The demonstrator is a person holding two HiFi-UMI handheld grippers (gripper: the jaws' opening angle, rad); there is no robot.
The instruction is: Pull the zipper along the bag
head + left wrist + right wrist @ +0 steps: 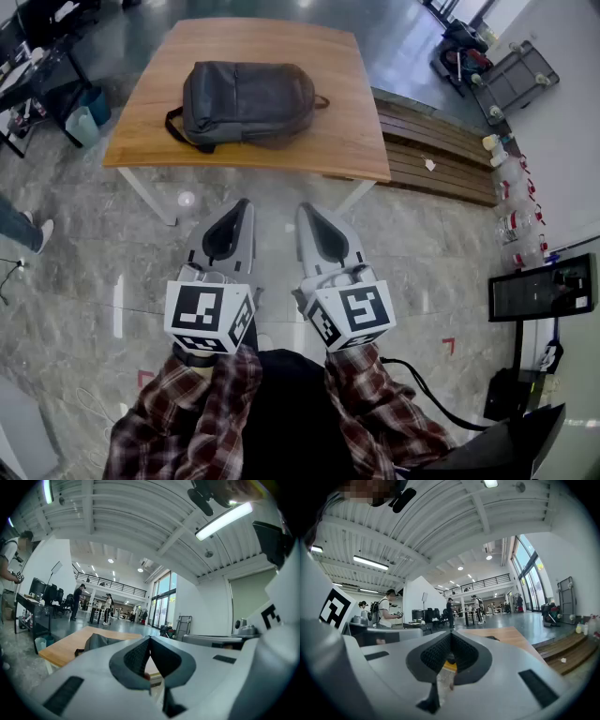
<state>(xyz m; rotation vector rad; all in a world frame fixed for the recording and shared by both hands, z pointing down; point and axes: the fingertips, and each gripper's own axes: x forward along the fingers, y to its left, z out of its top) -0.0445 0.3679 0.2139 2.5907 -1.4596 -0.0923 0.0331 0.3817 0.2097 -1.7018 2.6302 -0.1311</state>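
A dark grey backpack (246, 101) lies flat on the wooden table (356, 131) at the top of the head view. My left gripper (245, 204) and right gripper (303, 208) hang side by side over the floor, well short of the table. Both are shut, tips meeting, holding nothing. In the left gripper view the left gripper (150, 639) points toward the backpack (99, 642) and the table (65, 648), far ahead. Beyond the shut right gripper (451, 634) in its own view, only the table (508, 637) and a dark edge of the backpack (491, 638) show.
A slatted wooden bench (436, 155) adjoins the table's right side. Blue bins (89, 112) stand left of the table, a cart (514, 80) and bottles (511, 187) lie along the right wall, and a monitor (544, 289) stands at right. A person's leg (21, 227) is at left.
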